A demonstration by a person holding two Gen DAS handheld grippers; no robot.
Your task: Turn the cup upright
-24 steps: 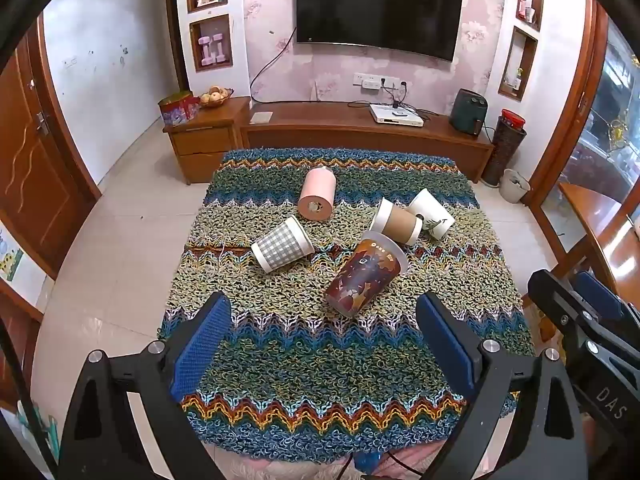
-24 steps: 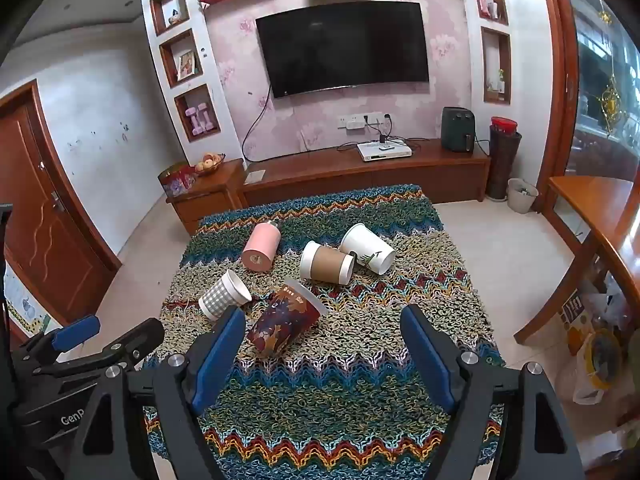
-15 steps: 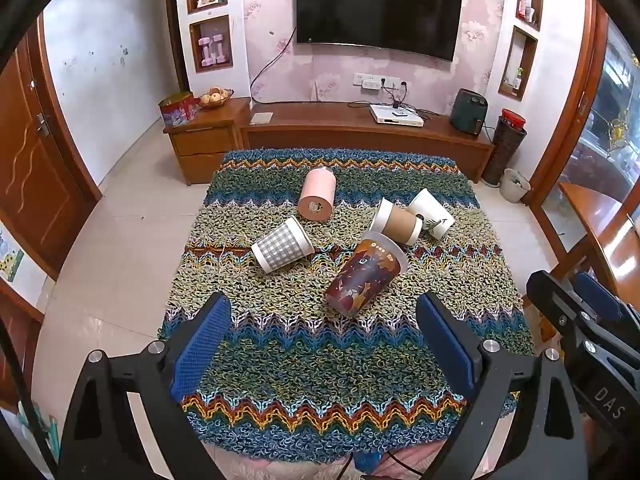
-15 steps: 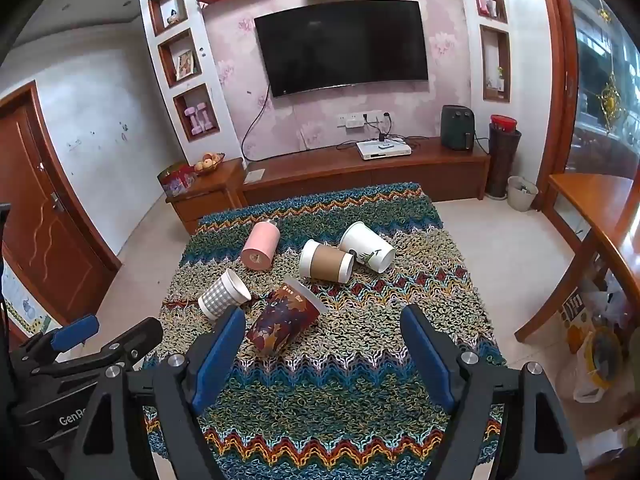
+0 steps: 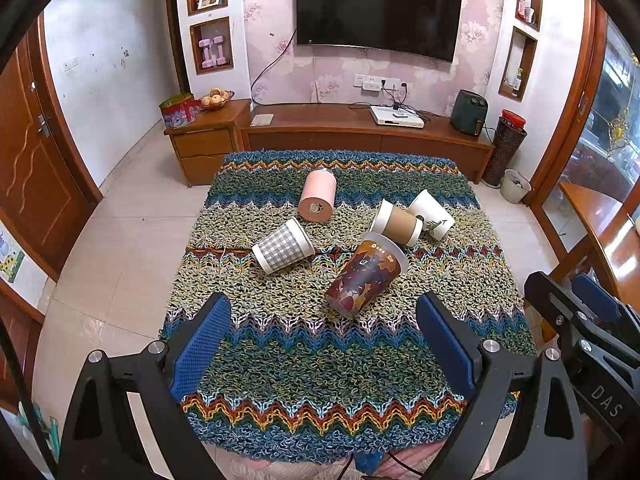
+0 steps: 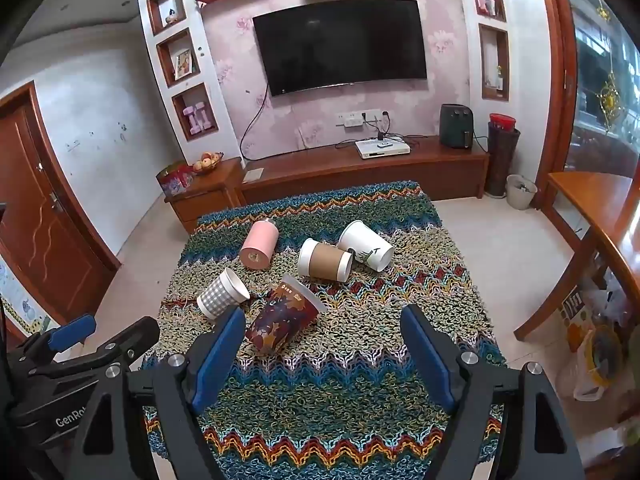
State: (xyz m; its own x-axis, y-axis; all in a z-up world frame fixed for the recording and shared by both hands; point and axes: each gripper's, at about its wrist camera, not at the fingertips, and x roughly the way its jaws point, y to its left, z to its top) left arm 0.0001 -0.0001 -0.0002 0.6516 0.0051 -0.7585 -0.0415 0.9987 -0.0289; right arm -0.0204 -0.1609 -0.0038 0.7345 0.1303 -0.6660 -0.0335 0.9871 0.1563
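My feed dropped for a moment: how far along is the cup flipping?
Nothing looks done: the pink cup, checked cup, brown-sleeved cup, white cup and dark patterned cup all lie on their sides. In hand: nothing; left gripper and right gripper are open above the blanket. All flips remain.

Wall-mounted television (image 5: 378, 8) above wooden console (image 5: 360, 130)
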